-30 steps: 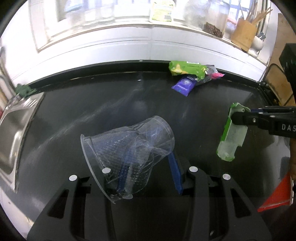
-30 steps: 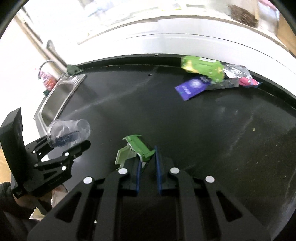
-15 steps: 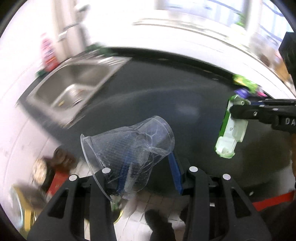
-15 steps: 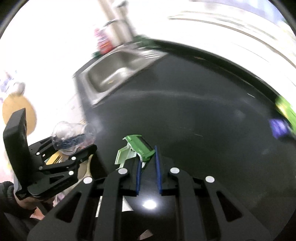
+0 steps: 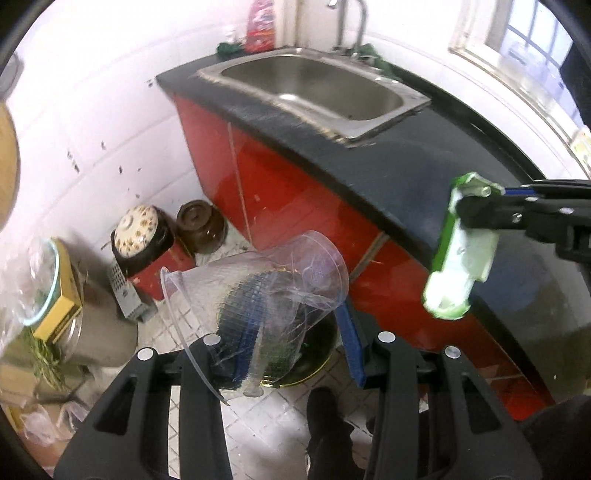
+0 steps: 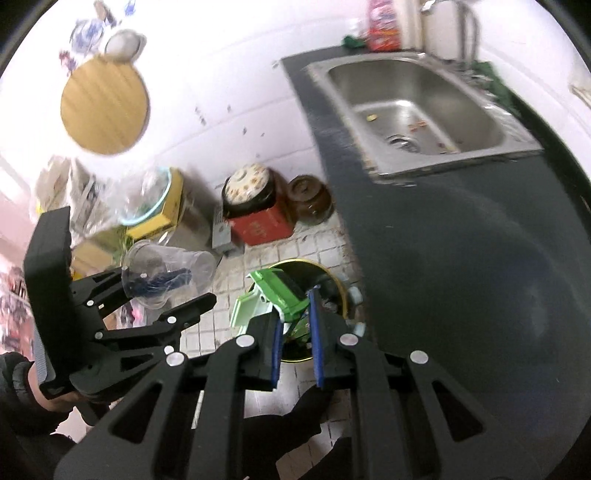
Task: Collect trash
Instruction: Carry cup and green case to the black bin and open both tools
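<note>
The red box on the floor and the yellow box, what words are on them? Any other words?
Red box beside the dark round-lidded pot: faint print, too blurred to read.
Yellow cardboard box: dark print on its side, too blurred to read.
Red packet behind the steel sink: pattern, no readable words.
Nothing else bears text.

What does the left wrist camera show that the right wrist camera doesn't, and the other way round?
Left only: a window at upper right. Right only: a round wooden board on the wall and the sink drain. Both: the sink, the bin on the floor, the left gripper shut on the cup, the right gripper shut on the green carton.
</note>
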`<state>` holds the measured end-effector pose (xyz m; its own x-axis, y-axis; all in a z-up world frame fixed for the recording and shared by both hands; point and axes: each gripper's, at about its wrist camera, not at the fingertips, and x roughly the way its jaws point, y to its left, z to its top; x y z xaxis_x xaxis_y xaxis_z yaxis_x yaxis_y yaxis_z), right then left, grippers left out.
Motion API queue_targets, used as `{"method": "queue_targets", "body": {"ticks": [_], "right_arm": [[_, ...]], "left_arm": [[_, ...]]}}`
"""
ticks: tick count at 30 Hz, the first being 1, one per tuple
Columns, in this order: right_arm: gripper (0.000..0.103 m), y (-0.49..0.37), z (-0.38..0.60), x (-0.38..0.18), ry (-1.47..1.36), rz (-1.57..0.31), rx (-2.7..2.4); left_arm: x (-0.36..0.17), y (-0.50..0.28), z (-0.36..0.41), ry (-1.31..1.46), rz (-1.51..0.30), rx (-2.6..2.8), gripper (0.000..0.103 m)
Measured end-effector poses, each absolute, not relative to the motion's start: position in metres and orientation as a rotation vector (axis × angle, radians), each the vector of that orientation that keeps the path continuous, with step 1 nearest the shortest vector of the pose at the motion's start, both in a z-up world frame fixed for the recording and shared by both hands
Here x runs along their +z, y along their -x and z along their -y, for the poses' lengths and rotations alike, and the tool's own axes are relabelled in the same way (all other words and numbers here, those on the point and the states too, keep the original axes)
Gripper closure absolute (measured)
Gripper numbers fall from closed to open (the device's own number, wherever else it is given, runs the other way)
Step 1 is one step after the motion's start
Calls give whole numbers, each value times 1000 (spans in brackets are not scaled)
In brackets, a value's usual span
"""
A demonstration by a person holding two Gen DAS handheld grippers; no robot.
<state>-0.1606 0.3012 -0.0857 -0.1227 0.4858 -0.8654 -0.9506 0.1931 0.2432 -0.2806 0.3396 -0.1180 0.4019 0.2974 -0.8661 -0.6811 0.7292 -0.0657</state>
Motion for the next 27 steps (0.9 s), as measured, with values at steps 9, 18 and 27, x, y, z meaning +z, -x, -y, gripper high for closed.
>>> {"method": "queue_targets", "body": {"ticks": [9,18,27], "right_arm": [[89,191,-353,-116,683,-1105,1350],[88,200,-379,-135,775,-1130,1323],[48,200,-382,-141,788,-1125,1312]], "left_arm": [[-143,293,-364,515,-974,633,62],[-161,298,-375,560,-990,600,39],[-168,301,-375,574,-1010,590,25]]}}
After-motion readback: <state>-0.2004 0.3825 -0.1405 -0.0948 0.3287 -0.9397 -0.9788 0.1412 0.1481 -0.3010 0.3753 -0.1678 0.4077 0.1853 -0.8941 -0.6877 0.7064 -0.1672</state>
